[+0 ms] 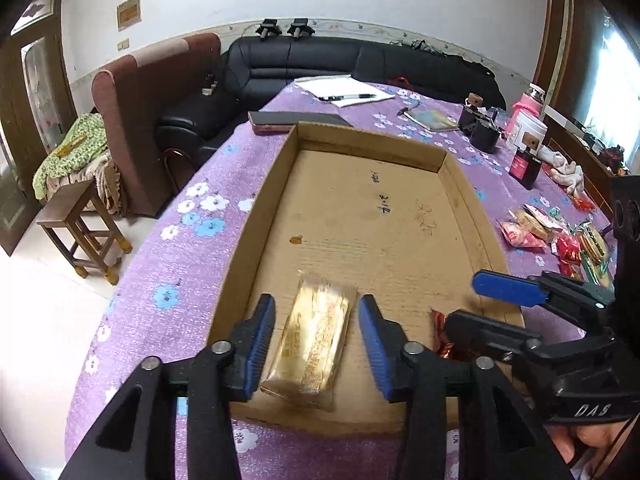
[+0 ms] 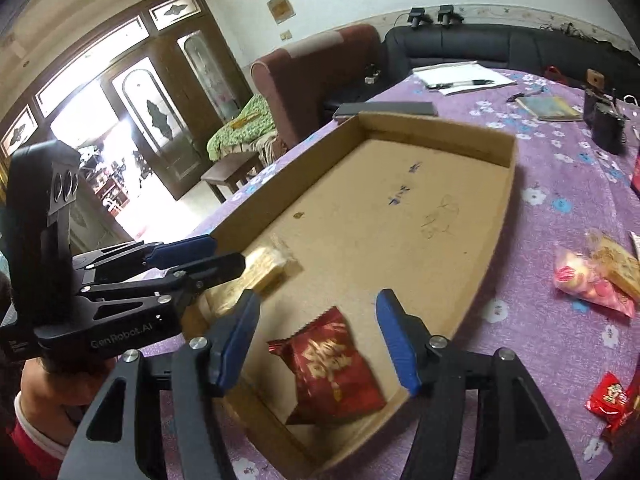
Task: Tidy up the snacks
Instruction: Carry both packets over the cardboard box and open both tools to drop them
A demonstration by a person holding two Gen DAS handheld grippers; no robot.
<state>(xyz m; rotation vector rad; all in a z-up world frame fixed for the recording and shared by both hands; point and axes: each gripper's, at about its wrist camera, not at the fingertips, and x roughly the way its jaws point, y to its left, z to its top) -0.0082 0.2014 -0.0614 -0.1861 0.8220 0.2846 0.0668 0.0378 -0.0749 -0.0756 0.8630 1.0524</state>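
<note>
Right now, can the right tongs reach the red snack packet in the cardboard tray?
Probably yes: the right tongs stand open on either side of the red snack packet, which lies unobstructed on the cardboard tray.

- Left gripper (image 1: pixel 316 346): black frame with triangular cut-outs, ribbed blue pads on the jaws, round silver screw heads at the pivots; white "GenRobot.AI" lettering on its side.
- Right gripper (image 2: pixel 316 340): same black-and-blue build, silver screws; white "DAS" marking on the body.
- Bare skin shows behind each handle; a red garment edge beside the left.
</note>
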